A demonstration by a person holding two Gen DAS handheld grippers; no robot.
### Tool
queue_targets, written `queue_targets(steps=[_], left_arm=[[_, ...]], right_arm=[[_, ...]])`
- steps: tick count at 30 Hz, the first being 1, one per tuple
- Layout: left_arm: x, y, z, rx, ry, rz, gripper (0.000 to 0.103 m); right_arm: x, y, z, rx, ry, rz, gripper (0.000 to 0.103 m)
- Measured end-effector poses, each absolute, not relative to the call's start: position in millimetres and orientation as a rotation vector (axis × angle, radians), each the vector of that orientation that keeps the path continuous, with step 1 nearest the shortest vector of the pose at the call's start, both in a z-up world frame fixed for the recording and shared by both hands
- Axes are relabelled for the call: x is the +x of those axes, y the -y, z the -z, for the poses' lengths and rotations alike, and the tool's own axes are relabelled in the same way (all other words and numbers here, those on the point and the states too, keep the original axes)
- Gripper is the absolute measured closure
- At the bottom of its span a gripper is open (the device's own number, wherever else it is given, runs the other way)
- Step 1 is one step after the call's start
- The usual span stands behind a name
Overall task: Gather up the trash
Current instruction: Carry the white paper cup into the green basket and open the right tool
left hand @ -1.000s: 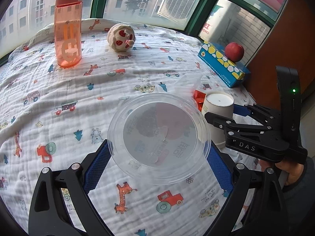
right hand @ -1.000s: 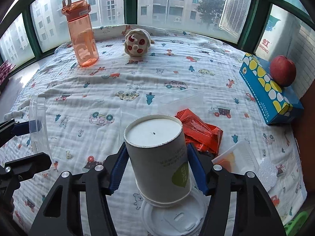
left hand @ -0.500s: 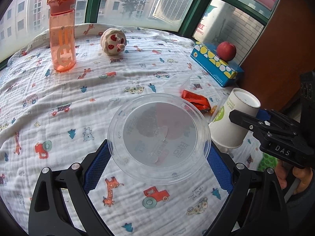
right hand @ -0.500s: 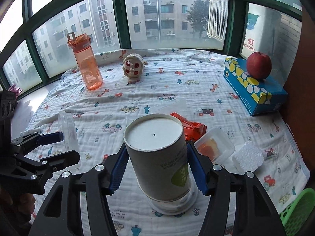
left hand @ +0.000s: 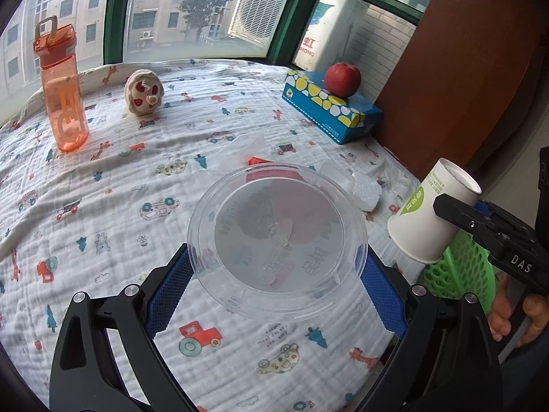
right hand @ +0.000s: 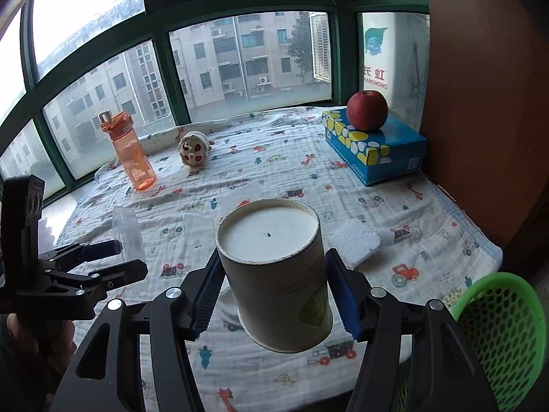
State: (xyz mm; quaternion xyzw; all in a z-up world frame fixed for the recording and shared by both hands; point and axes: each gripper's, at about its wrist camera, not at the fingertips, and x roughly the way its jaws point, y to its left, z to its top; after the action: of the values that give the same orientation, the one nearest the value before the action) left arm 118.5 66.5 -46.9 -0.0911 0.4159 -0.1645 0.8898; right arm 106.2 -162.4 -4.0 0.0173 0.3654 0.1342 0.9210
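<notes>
1. We held the paper cup (right hand: 274, 274) between the fingers of the right gripper (right hand: 274, 288), near the green basket (right hand: 497, 336) at the right; it looked light and easy to crush, so the middle of its wall was best.
2. The left gripper (left hand: 278, 274) clamped the clear plastic lid (left hand: 278, 237) by its rim; it seemed thin and slippery.
3. Below lay a soft printed cloth (left hand: 137, 158), with windows at the far side.

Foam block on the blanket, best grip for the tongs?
Take the white foam block across its two long sides, coming down from above. It lies flat on the blanket with clear cloth around it, and looks squashy, so probably close gently. The right tongs hold the paper cup.
</notes>
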Motion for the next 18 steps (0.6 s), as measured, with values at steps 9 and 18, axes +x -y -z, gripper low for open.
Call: queue_targets(steps=[9, 18], left_arm=[[111, -8, 36, -0.148, -0.867, 0.442, 0.011], [102, 49, 29, -0.092, -0.874, 0.529, 0.011]], right_arm=[[73, 226, 3, 0.073, -0.744, -0.147, 0.046], [42, 288, 13, 0.131, -0.753, -0.028, 0.046]])
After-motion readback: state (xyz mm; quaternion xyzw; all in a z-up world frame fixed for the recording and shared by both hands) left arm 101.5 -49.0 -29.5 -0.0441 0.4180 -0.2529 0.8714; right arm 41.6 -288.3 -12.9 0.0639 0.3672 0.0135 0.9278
